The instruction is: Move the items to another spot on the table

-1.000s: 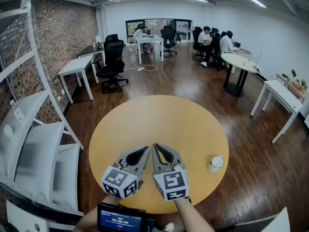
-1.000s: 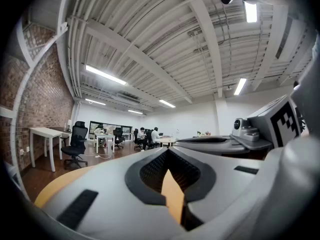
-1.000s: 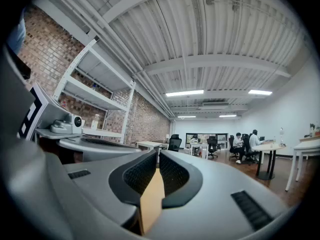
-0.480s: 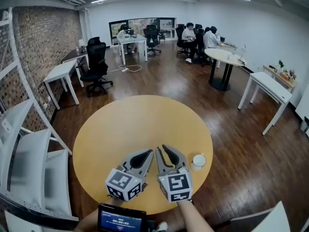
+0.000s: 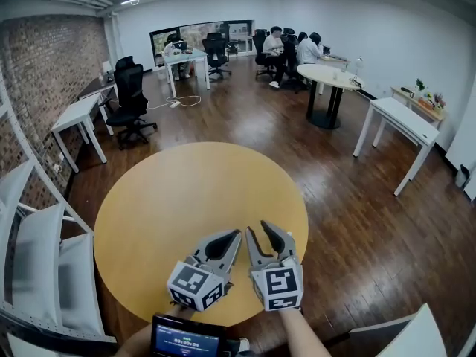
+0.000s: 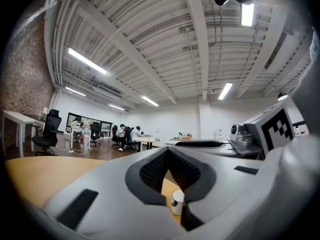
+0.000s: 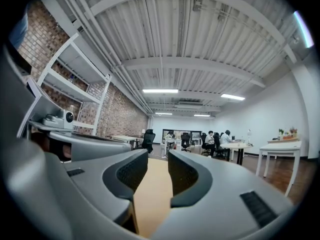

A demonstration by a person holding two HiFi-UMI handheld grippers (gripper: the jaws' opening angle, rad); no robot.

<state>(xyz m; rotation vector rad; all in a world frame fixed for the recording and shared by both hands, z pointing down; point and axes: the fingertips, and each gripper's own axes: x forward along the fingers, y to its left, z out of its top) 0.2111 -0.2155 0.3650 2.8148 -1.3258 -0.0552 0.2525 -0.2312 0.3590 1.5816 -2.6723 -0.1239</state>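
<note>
A round yellow wooden table fills the middle of the head view. Both grippers hover side by side over its near edge. My left gripper is shut, tips together, with nothing held. In the left gripper view a small white cup stands on the table beyond the left gripper, seen through the gap behind its tips. The head view does not show the cup. My right gripper has its jaws opening, and in the right gripper view only bare tabletop shows in the right gripper's gap.
White chairs stand close to the table's left, and another white chair back is at the bottom right. A small screen device sits below the grippers. Dark wood floor surrounds the table; desks and seated people are far off.
The head view has swung, so the table sits further left. The cup seen right of the right gripper has left that view. The right jaws have spread apart.
</note>
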